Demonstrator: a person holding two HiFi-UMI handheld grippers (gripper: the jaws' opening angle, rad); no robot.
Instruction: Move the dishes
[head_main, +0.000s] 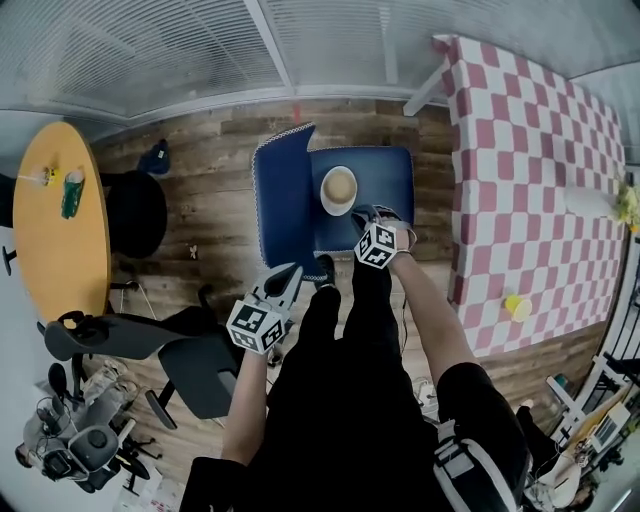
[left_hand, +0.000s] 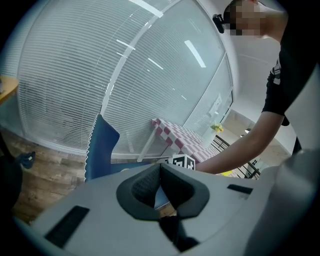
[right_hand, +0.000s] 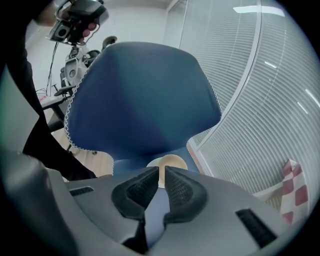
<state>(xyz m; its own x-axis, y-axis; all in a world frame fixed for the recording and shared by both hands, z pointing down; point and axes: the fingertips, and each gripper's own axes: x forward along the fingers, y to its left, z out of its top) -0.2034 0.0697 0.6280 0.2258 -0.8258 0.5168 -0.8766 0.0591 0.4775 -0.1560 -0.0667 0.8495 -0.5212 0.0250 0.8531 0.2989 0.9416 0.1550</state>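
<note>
A cream round dish (head_main: 338, 189) sits on the seat of a blue chair (head_main: 385, 175). My right gripper (head_main: 362, 212) points steeply down just in front of the dish, close to its near rim. In the right gripper view the dish (right_hand: 175, 161) shows just beyond the right gripper (right_hand: 161, 170), whose jaws stand a slim gap apart with nothing between them. My left gripper (head_main: 293, 272) hangs lower left, off the chair's front corner. The left gripper (left_hand: 160, 167) has its pads meeting at the tips and holds nothing.
A table with a red and white checked cloth (head_main: 530, 150) stands at the right, with a yellow cup (head_main: 517, 307) near its front edge. A round yellow table (head_main: 60, 220) and black office chairs (head_main: 190, 370) are at the left. Slatted blinds (head_main: 200, 50) line the far wall.
</note>
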